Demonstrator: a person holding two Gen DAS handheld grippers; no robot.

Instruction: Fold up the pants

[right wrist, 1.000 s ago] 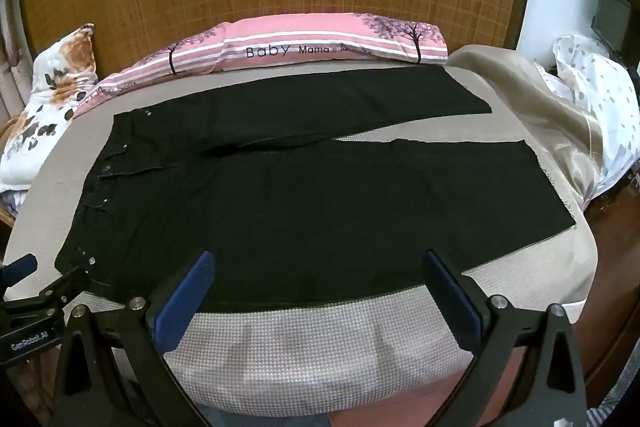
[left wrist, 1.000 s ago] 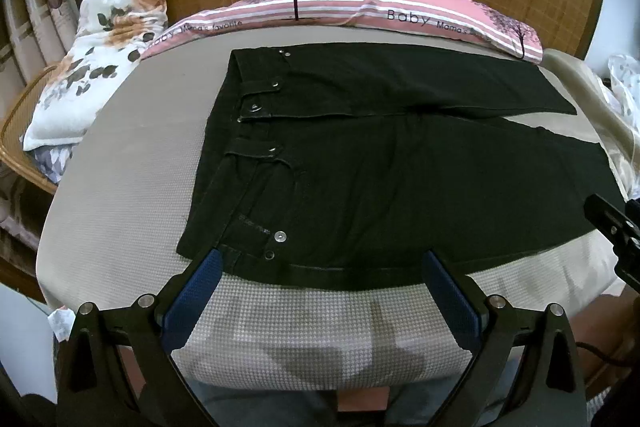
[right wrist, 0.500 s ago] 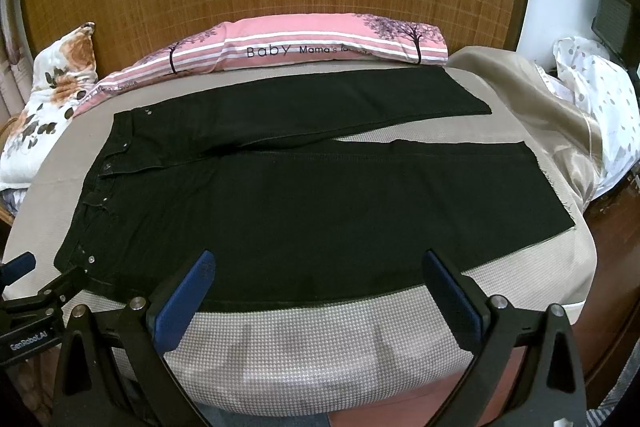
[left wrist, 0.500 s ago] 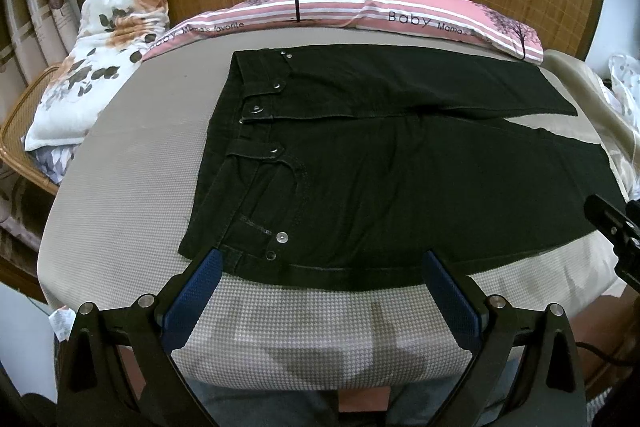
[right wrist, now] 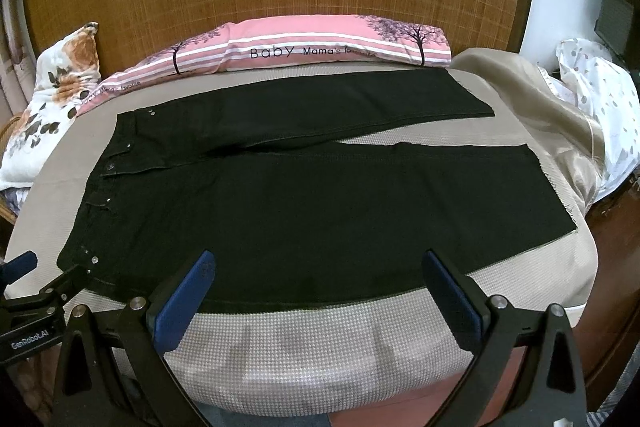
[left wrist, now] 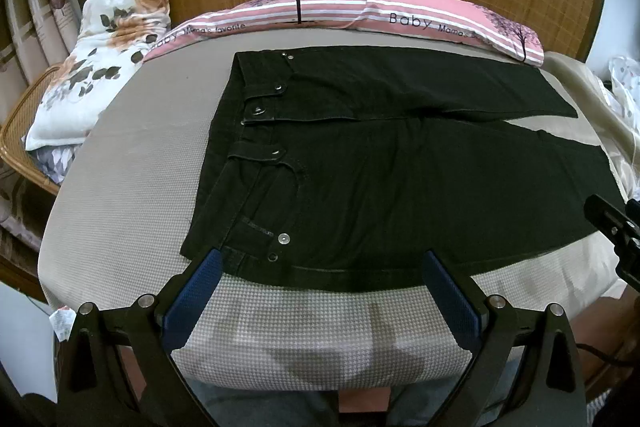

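Note:
Black pants [left wrist: 380, 163] lie flat on the bed, waistband to the left, both legs running right; they also show in the right wrist view [right wrist: 304, 195]. My left gripper [left wrist: 320, 259] is open and empty, hovering at the near edge of the pants by the waistband corner. My right gripper [right wrist: 318, 259] is open and empty, above the near edge of the near leg. Each gripper shows at the other view's edge: the right one [left wrist: 616, 227] and the left one [right wrist: 36, 291].
The bed [left wrist: 132, 187] has a beige houndstooth cover. A long pink pillow [left wrist: 360, 11] lies along the wicker headboard. A floral pillow [left wrist: 92, 55] sits at the left. A beige blanket [right wrist: 520, 95] and white spotted cloth [right wrist: 596, 87] lie at the right.
Both grippers have shifted very slightly; the pants sit a little lower in the left wrist view. Nothing was grasped or moved.

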